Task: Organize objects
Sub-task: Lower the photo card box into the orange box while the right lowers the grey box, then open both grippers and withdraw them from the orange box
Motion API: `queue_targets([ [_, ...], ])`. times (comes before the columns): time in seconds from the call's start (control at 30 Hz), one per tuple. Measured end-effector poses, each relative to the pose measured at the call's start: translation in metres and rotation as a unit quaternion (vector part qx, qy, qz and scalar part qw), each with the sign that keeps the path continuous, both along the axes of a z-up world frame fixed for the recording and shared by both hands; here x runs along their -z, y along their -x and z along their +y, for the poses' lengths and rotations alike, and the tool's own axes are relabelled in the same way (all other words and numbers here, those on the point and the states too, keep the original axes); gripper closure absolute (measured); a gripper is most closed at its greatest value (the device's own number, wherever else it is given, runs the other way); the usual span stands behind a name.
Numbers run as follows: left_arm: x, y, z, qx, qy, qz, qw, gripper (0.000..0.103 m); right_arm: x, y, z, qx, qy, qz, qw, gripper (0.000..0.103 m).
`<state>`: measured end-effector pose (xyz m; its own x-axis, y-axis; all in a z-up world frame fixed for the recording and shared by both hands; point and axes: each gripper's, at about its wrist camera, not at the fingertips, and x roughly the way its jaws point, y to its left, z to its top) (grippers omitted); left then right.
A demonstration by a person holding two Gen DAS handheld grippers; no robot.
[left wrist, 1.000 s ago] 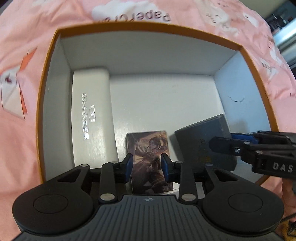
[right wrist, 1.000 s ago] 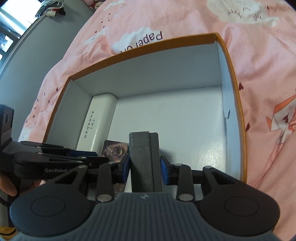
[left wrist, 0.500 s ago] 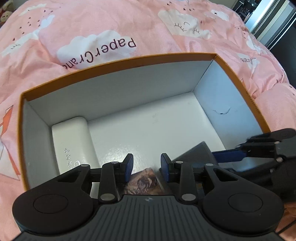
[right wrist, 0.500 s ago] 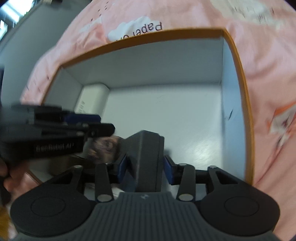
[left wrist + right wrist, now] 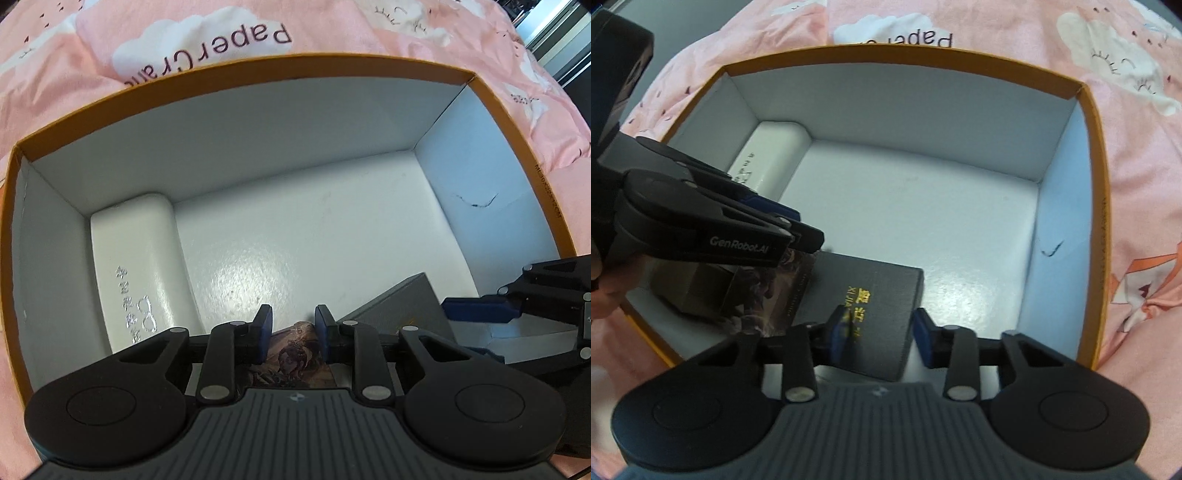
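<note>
An orange-rimmed cardboard box (image 5: 258, 66) with a white inside lies on a pink quilt. A white case (image 5: 136, 266) lies along its left wall; it also shows in the right wrist view (image 5: 768, 155). A dark picture-printed box (image 5: 295, 358) lies at the near wall, under my open left gripper (image 5: 291, 325). A grey flat box with gold lettering (image 5: 864, 306) lies flat beside it. My right gripper (image 5: 881, 332) is open above it, apart from it. The grey box (image 5: 402, 310) shows in the left wrist view too.
The pink quilt (image 5: 1137, 155) with cloud prints surrounds the box on all sides. The box floor (image 5: 314, 229) behind the objects is bare white. The left gripper's body (image 5: 701, 229) reaches over the box's near left corner.
My right gripper has let go of the grey box, which now lies flat on the box floor. Both grippers have lifted back a little.
</note>
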<state>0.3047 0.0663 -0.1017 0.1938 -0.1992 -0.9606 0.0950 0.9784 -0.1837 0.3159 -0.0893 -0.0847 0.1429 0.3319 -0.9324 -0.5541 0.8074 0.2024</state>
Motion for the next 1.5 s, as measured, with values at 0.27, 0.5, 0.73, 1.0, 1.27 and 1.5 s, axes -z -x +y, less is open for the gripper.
queue_targets([
  [0.27,0.000,0.002,0.007,-0.011,-0.005,0.021,0.9997,0.077,-0.001,0.004,0.009,-0.007,-0.010,0.022,1.000,0.074],
  [0.5,-0.002,0.002,0.022,-0.069,0.029,0.009,0.9971,0.077,0.006,-0.002,0.000,0.019,-0.034,0.070,0.997,0.078],
  [0.73,-0.021,0.007,0.019,-0.057,0.031,-0.037,0.9972,0.077,0.006,0.003,0.005,0.003,-0.028,0.056,0.998,0.074],
  [1.0,-0.083,0.049,0.000,-0.046,0.055,-0.164,0.9838,0.077,-0.024,0.027,-0.003,0.014,-0.038,-0.036,0.999,0.060],
  [1.27,-0.133,0.136,-0.026,-0.031,0.065,-0.281,0.9569,0.077,-0.087,0.097,-0.053,0.044,-0.100,-0.171,0.979,0.043],
  [1.5,-0.116,0.197,-0.053,-0.002,0.075,-0.303,0.9502,0.077,-0.098,0.167,-0.099,0.076,-0.110,-0.244,0.960,0.042],
])
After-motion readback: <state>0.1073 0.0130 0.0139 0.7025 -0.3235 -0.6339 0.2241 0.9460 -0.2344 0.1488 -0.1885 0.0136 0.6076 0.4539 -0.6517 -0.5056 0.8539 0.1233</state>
